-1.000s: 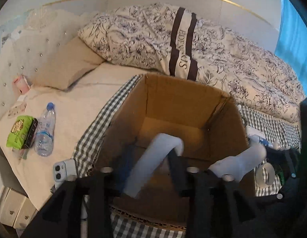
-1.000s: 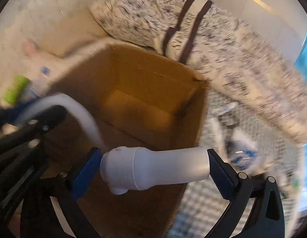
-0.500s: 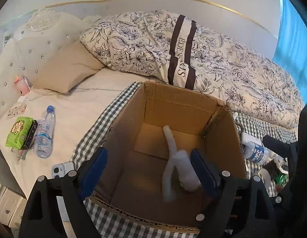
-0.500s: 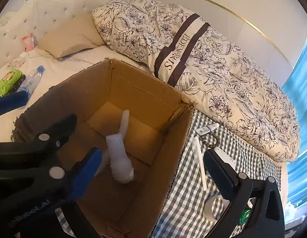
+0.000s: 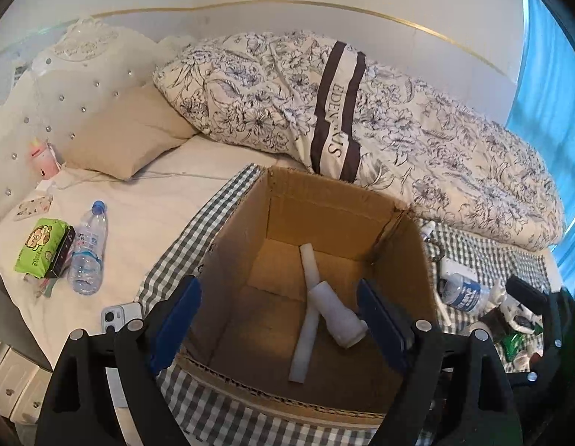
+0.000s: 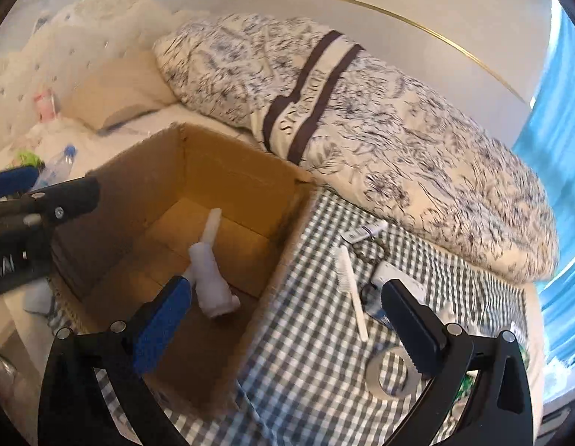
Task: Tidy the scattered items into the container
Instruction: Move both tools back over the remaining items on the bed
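Now both grippers, left (image 5: 280, 316) and right (image 6: 287, 319), spread empty; comb (image 6: 349, 290) light, stiff, thin: pinch mid-handle beside box (image 6: 283, 238).

Floral duvet (image 5: 417, 126), beige pillow (image 5: 127, 137), water bottle (image 5: 87, 251) beside green packet (image 5: 40, 247).

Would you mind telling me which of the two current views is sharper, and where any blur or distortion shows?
Left wrist view: sharp, the quilt lettering readable, the cardboard box crisp; fisheye bends the gold wall trim. Right wrist view: motion-blurred, quilt print smeared, comb soft; dark vignette at corners in both.
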Motion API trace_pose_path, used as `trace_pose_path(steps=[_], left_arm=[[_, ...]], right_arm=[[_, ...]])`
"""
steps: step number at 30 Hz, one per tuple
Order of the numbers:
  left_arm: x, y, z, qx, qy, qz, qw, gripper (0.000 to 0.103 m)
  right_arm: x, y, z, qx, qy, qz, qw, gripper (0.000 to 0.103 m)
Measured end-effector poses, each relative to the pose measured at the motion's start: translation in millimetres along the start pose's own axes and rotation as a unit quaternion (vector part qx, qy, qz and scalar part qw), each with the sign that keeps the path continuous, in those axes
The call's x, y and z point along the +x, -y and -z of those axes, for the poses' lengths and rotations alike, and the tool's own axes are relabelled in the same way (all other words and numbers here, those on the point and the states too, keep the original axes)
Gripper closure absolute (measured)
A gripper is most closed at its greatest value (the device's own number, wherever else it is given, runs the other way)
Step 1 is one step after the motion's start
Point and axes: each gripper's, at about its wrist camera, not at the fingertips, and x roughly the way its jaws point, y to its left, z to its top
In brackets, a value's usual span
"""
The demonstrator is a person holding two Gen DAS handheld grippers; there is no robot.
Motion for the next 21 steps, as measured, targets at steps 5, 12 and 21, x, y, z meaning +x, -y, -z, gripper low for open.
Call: trace_pose_path(steps=[5,12,21], left_arm=[[-29,27,5,0.01,0.02,0.018,0.9996,0.015],[-76,88,25,0.03,0.074,0.063,0.9949,0.004],[-84,190,72,0.088,0.064,0.117,0.9872,0.0]], right_arm=[[-41,58,21,0.072,0.034,-0.021,0.997,0.0],[-107,141,70,0.14,0.088,0.018,0.986,0.0],[-133,243,169,0.214,0.062,0.078,0.972,0.0]])
